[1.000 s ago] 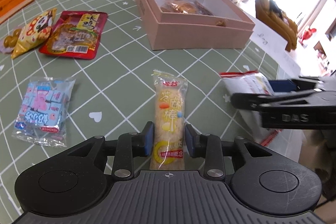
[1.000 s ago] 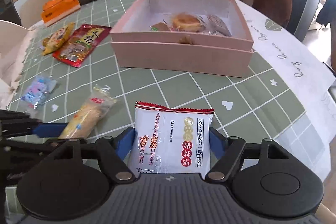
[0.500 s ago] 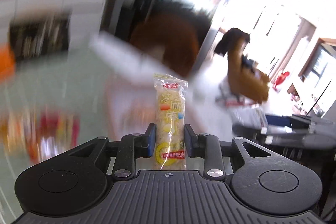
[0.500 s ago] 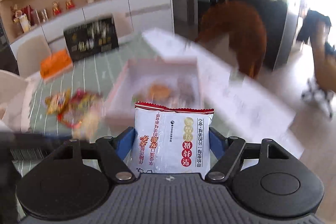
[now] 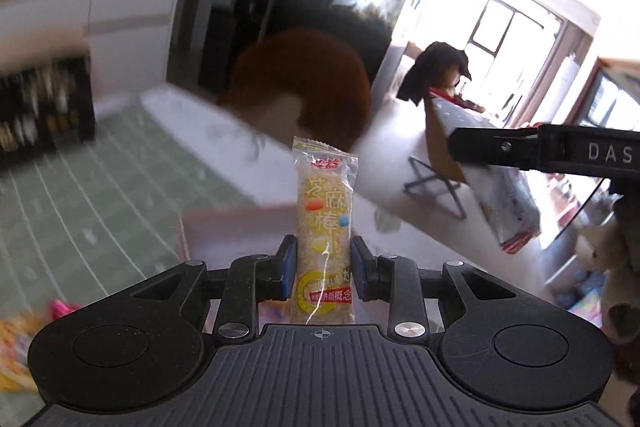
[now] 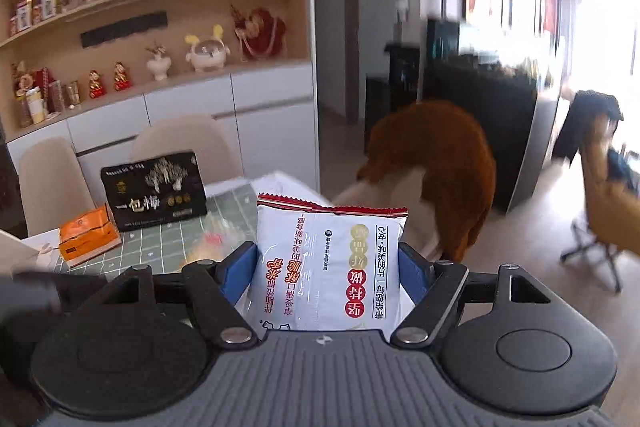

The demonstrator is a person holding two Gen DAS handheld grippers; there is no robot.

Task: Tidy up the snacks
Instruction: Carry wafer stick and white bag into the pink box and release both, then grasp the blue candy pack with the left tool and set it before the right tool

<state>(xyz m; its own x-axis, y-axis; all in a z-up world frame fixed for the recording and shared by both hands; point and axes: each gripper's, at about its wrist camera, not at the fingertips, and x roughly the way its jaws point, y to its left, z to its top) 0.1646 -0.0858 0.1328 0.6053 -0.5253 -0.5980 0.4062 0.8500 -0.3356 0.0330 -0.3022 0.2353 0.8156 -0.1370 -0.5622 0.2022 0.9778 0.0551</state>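
Left gripper (image 5: 323, 263) aloft — sesame bar (image 5: 323, 227) upright

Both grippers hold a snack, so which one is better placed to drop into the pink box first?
Probably left: the left gripper holds the yellow bar with the pink box just beyond it. The right view shows no box clearly.

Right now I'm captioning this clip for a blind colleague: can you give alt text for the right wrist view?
The right gripper is shut on a white snack packet with a red top edge, held upright and lifted. Behind it are a green grid tablecloth with a black gift box and an orange box, a display shelf and a brown chair back.
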